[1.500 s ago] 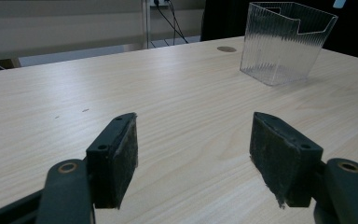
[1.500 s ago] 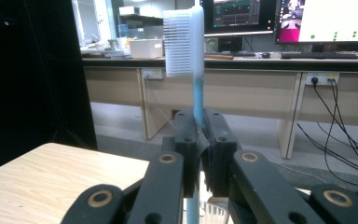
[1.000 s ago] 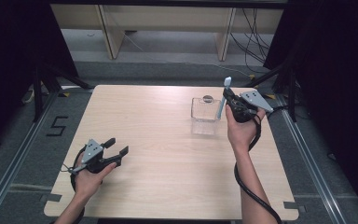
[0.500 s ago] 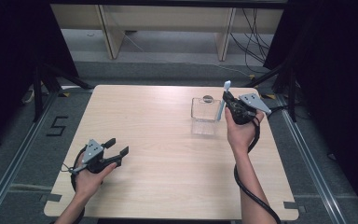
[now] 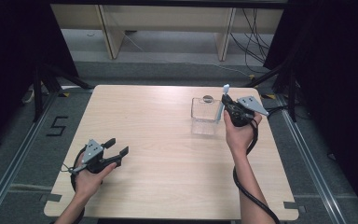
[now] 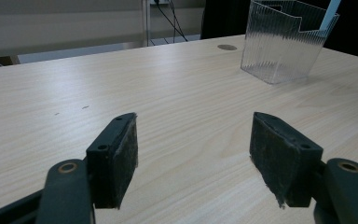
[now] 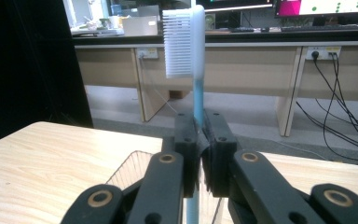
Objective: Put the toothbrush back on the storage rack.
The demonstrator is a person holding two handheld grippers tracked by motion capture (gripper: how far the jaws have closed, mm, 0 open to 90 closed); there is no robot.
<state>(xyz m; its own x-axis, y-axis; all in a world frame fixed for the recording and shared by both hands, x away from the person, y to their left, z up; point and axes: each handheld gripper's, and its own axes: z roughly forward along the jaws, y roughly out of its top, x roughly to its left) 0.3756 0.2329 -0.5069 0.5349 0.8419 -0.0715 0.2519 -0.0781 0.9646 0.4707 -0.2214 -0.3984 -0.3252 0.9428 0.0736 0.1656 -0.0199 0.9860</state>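
Right gripper view: pinching light, stiff toothbrush [image 7: 196, 70] mid-handle in right gripper [image 7: 199, 154] above fragile clear holder [image 5: 206, 115]; left gripper [image 6: 193, 154] idling wide over desk [image 5: 158, 140].

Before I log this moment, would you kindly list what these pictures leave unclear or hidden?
- Right gripper view: the toothbrush handle's lower end is hidden behind the right claw that clamps it.
- High view: whether that end has entered the clear container is too small to tell.
- Left gripper view: the container's top is cut by the frame edge; its ribbed walls blur the inside.
- High view: the dark round spot on the table is too small to identify.
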